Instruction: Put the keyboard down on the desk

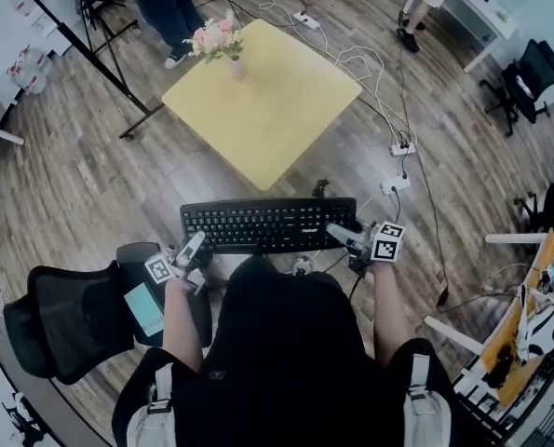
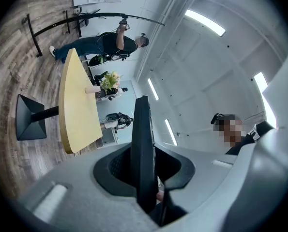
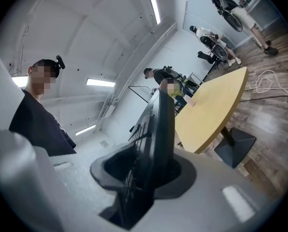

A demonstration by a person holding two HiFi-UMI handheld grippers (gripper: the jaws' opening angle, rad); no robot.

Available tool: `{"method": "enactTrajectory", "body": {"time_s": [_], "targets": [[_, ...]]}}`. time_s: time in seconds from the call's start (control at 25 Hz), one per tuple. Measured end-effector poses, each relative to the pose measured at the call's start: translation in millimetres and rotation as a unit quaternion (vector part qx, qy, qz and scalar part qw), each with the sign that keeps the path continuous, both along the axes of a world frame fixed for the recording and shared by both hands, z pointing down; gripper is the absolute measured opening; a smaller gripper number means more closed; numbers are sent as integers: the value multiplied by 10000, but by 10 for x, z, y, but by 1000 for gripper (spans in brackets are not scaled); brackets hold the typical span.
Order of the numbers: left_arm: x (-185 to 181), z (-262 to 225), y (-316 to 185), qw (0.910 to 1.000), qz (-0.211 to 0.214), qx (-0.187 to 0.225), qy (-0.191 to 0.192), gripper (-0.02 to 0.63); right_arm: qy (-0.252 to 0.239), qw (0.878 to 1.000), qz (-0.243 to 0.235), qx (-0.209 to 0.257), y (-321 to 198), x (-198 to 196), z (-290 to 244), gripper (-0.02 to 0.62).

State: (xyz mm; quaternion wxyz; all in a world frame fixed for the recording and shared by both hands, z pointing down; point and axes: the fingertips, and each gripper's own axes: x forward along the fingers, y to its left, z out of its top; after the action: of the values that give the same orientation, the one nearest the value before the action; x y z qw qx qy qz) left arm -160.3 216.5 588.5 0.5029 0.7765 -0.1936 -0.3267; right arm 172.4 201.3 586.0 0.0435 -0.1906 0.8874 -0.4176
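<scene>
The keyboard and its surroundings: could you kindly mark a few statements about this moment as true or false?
1. The keyboard is gripped at both ends, by the left gripper and the right gripper. True.
2. The keyboard lies on the yellow table. False: it is held up short of the table, over the wooden floor.
3. A vase of flowers stands on the table. True.
4. The left gripper's jaws are empty. False: they are shut on the keyboard's end.
</scene>
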Motion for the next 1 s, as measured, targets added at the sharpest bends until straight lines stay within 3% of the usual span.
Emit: {"method": "enactTrajectory", "body": {"time_s": [0.6,1.0], "targets": [[-398,116,-718,9993,345,-139,72,89,86,9994,342,-65,-491,-398,91,129],[-562,193,-1000,9970,737,-189,-110,89,205,9985,500,-100,-713,-577,183,138]]}}
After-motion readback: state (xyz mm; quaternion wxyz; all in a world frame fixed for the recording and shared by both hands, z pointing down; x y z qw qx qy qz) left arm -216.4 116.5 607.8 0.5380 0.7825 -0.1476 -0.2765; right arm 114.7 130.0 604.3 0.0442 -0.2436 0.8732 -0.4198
